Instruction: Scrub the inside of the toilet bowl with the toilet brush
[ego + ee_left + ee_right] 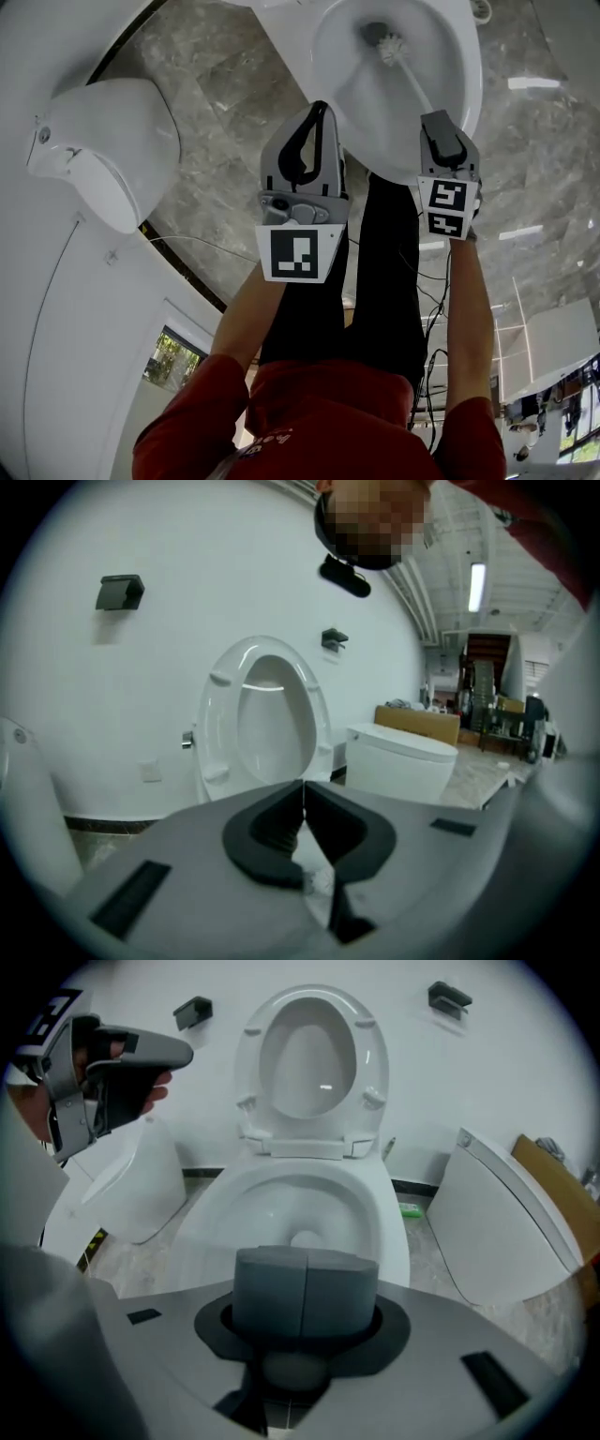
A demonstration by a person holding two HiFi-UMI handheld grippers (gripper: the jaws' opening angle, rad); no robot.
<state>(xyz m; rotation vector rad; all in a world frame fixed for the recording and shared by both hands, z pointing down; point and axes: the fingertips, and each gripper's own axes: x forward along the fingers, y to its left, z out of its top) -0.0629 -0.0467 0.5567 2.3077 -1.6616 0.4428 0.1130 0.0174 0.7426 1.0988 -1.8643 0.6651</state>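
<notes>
The white toilet bowl [342, 66] lies at the top of the head view, its seat and lid [309, 1054] raised against the wall. The toilet brush [391, 47] has its white bristle head low inside the bowl near the drain. Its thin handle runs back to my right gripper [438, 119], which is shut on it above the bowl's near rim. In the right gripper view the shut pads [307, 1279] hide the brush. My left gripper [321, 106] is shut and holds nothing, raised left of the bowl [300, 1204]. It faces another toilet [262, 719].
A second white toilet [112, 150] stands to the left and a third [506, 1222] to the right. A small green object [411, 1209] lies on the marble floor by the wall. Cables [433, 281] trail past the person's legs.
</notes>
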